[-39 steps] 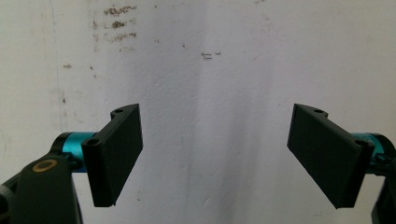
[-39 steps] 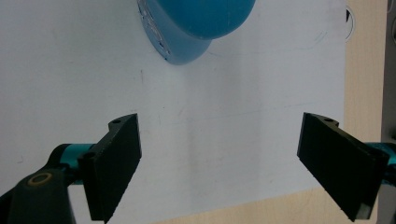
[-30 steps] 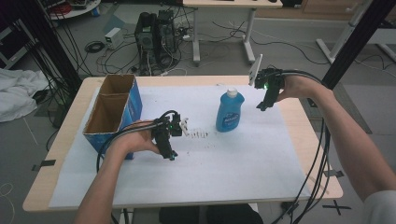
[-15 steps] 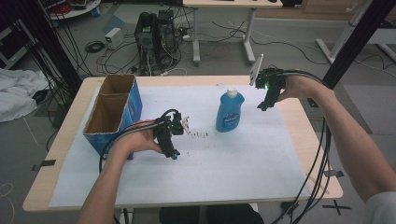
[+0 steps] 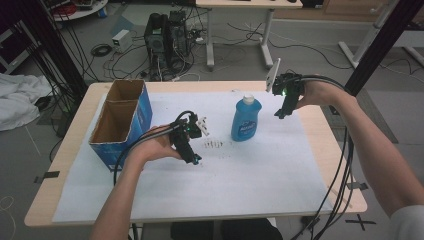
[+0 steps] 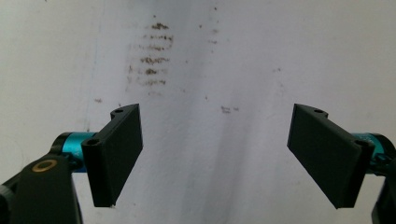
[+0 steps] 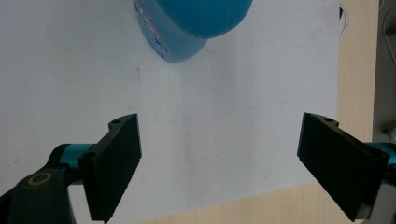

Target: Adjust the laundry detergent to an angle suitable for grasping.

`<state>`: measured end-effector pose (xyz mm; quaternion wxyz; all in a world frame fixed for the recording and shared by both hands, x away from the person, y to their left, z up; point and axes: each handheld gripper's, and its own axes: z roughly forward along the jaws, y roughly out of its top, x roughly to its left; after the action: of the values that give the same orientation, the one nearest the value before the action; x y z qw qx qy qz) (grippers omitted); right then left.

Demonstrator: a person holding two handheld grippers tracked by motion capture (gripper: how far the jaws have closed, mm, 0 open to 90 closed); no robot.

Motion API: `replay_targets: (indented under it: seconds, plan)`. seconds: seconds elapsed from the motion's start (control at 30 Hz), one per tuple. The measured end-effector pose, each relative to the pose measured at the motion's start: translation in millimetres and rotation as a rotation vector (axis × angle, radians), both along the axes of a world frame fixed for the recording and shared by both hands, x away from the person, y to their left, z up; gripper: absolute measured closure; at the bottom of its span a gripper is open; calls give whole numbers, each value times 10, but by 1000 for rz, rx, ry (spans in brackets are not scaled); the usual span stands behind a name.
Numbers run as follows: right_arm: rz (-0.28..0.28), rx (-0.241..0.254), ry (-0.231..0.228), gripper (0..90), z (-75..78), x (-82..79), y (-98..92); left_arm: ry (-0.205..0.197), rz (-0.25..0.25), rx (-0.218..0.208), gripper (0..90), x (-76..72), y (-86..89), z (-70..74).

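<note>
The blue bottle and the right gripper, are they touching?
Apart. In the right gripper view, the open right gripper has only white paper between its jaws; the blue bottle stands beyond them.

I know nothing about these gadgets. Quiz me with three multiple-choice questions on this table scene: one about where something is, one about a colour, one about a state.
1. Where does the cardboard box stand?
A. at the table's left end
B. at the table's right end
C. on the floor

2. What colour is the bottle?
A. red
B. blue
C. yellow

3. How is the left gripper?
A. shut on the bottle
B. shut on nothing
C. open, holding nothing

Answers:
1. A, the high view shows it at the left end, left of the bottle.
2. B, its body is blue under a white cap.
3. C, its fingers stand wide apart over the bare white sheet.
</note>
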<state>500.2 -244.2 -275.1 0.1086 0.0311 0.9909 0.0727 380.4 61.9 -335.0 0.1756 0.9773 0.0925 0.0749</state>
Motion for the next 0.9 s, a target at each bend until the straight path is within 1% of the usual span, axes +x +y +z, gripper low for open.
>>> replay_targets:
  seconds: [0.07, 0.1, 0.13, 0.2, 0.23, 0.27, 0.33, 0.37, 0.4, 0.43, 0.47, 0.5, 0.53, 0.57, 0.6, 0.63, 0.67, 0.73, 0.8, 0.83, 0.87, 0.9]
  plan:
    - [1, 0, -1, 129, 1, -1, 3, 2, 7, -8, 182, 13, -10, 2]
    - [19, -8, -1, 129, 11, 9, 3, -3, 22, -23, 182, 43, -35, 1]
    - [2, 3, -1, 129, 6, -1, 8, -3, 37, -39, 182, 56, -52, -7]
    - [1, 3, -1, 129, 6, -2, 9, -5, 40, -39, 182, 79, -68, -4]
    - [1, 3, -1, 129, 7, -2, 10, -4, 54, -56, 182, 95, -90, -12]
    - [-1, 2, -2, 129, 7, -2, 10, -8, 76, -75, 182, 141, -133, -13]
    - [-1, 3, -1, 129, 10, -3, 10, -10, 99, -113, 182, 190, -177, -16]
    - [-2, 3, -2, 129, 12, -4, 9, -10, 99, -113, 182, 190, -177, -16]
    - [-2, 5, -2, 129, 15, -7, 9, -13, 130, -158, 182, 233, -223, -18]
    - [-1, 5, -2, 129, 17, -7, 9, -16, 142, -175, 182, 254, -245, -17]
    - [-1, 5, -3, 129, 19, -10, 9, -16, 142, -175, 182, 254, -245, -17]
    - [-1, 6, -4, 129, 19, -12, 9, -27, 165, -202, 182, 302, -279, -18]
    - [0, 5, -4, 129, 19, -13, 9, -28, 181, -221, 182, 323, -295, -20]
    - [0, 5, -4, 129, 19, -13, 9, -28, 181, -221, 182, 323, -295, -20]
    - [9, -1, -4, 129, 23, -7, 3, -29, 206, -260, 182, 358, -330, -30]
    - [9, -1, -4, 129, 23, -7, 3, -29, 206, -260, 182, 358, -330, -30]
    - [-2, 5, -5, 129, 23, -13, 2, -35, 214, -286, 182, 398, -364, -34]
    - [-2, 7, -6, 129, 25, -13, 2, -39, 228, -312, 182, 429, -407, -42]
    - [-2, 6, -7, 129, 25, -14, 3, -40, 231, -318, 182, 443, -427, -43]
    - [0, 4, -12, 129, 27, -19, 4, -45, 236, -336, 182, 467, -465, -45]
    - [0, 4, -13, 129, 26, -18, 4, -45, 236, -336, 182, 467, -465, -45]
    - [0, 4, -13, 129, 26, -18, 4, -40, 250, -373, 182, 468, -497, -61]
